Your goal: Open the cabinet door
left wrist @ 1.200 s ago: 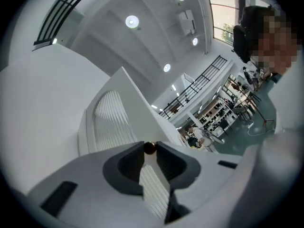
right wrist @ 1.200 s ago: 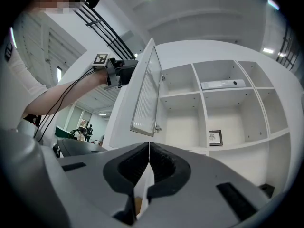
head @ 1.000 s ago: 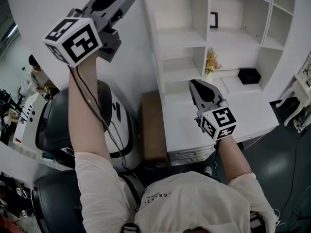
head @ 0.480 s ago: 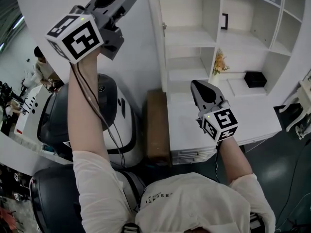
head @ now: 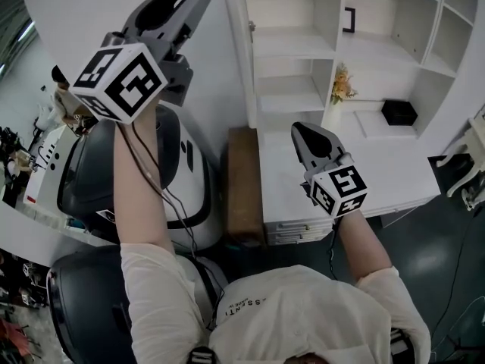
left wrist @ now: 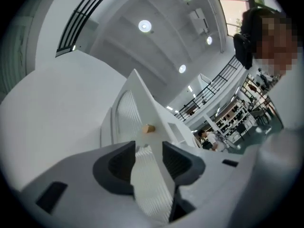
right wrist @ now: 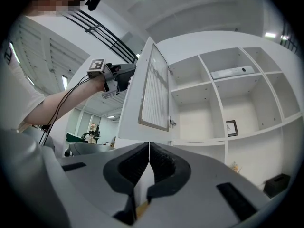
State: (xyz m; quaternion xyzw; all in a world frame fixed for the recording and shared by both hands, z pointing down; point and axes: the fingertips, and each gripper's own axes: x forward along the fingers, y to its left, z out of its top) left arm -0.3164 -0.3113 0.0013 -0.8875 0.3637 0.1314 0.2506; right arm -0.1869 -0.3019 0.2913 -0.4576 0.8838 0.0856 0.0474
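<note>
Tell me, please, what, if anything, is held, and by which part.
Nothing. The left gripper has just been opening, the cabinet door loose between its jaws; the right gripper is shut, empty.

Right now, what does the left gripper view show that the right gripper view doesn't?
Only left: the door's small tan knob. Only right: the shelves, picture frame, black box and shut right hand-held gripper. Both: the ribbed cabinet door and the left hand-held gripper, whose jaws have just been opening, door edge between them, ungripped.
</note>
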